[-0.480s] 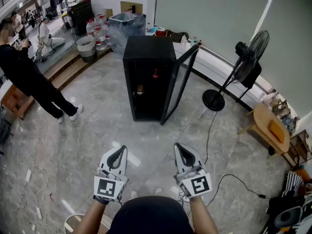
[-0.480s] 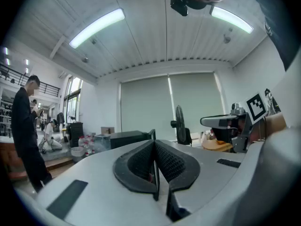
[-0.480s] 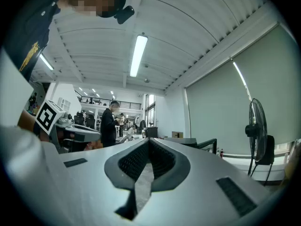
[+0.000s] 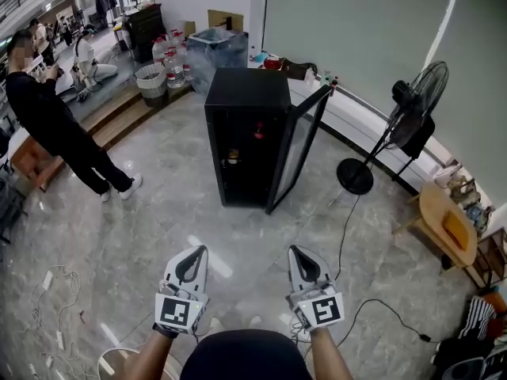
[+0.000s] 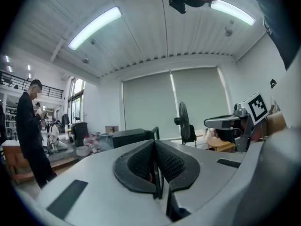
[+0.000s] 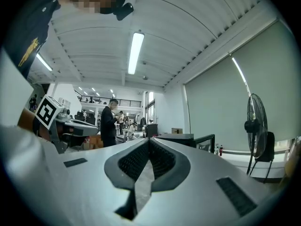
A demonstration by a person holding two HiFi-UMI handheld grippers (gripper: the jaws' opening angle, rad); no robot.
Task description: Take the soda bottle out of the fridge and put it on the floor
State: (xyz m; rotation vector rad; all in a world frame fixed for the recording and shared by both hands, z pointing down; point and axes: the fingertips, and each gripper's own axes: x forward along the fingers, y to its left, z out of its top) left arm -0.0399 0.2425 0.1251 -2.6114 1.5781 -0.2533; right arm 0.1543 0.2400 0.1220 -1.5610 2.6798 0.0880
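Note:
The black fridge (image 4: 247,93) stands on the stone floor a few steps ahead, its glass door (image 4: 299,150) swung open to the right. Inside, a red-topped bottle (image 4: 259,131) shows on an upper shelf and a darker item (image 4: 231,157) sits lower down. My left gripper (image 4: 194,250) and right gripper (image 4: 297,250) are held side by side low in the head view, well short of the fridge, both shut and empty. In the left gripper view the left gripper (image 5: 154,142) points at the fridge (image 5: 129,136). The right gripper (image 6: 148,140) does the same in its own view.
A person in black (image 4: 49,125) stands at the left. A pedestal fan (image 4: 400,121) stands right of the fridge, its cable (image 4: 342,232) trailing over the floor. A wooden stool (image 4: 447,224) is at the far right, water jugs and a bin (image 4: 152,77) behind, loose cords (image 4: 55,307) at the lower left.
The view has shifted a little: the fridge sits slightly lower and to the right, and both grippers sit slightly lower. Both stay shut.

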